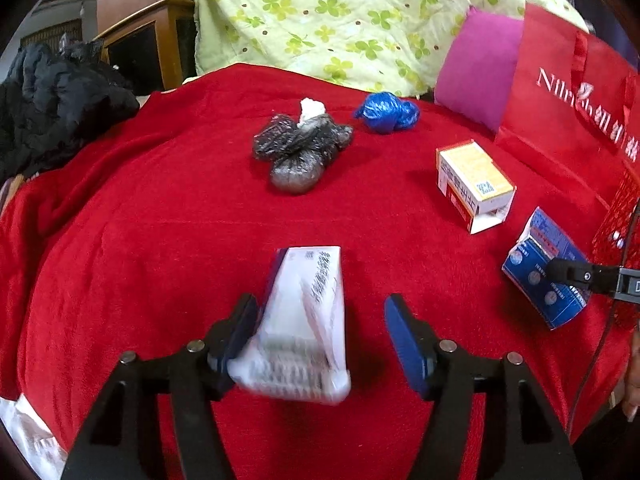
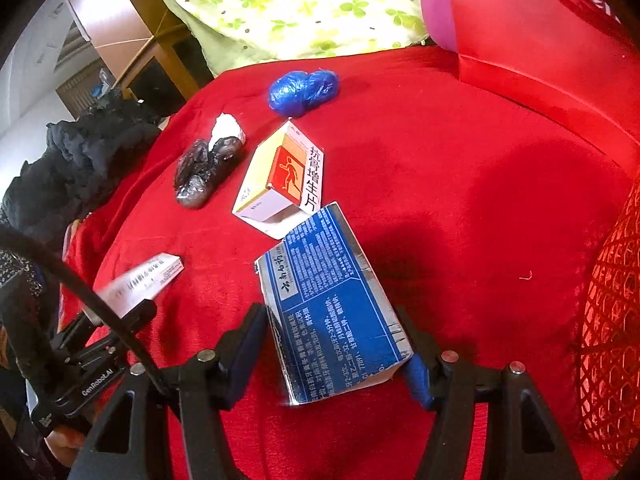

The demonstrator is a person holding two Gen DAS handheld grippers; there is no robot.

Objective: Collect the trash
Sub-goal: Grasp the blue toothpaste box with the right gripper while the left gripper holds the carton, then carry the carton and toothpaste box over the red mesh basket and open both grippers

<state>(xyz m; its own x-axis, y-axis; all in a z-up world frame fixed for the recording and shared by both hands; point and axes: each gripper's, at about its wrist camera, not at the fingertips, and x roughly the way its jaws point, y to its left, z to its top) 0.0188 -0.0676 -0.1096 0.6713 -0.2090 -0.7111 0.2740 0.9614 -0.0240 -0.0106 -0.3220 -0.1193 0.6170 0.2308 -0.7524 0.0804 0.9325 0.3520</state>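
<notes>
Left gripper [image 1: 322, 330] spread open around white box [image 1: 306, 320], touching only its left finger, long axis running near-to-far. Right gripper [image 2: 334, 346] clamps blue box [image 2: 332, 304]; red gift bag [image 1: 568, 92] lies far right, nearer the right gripper.

Tissue-stuffed bag [image 1: 302, 148] left of knotted bag [image 1: 386, 112], upright carton [image 1: 474, 184] right, all on blanket [image 1: 160, 240]

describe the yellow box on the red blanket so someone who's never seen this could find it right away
Start at the red paper bag standing at the far right of the red blanket. Just left of it lies the yellow and white medicine box, with a red panel showing a walking figure. Unlike the white carton and blue carton, no gripper is around it.
</notes>
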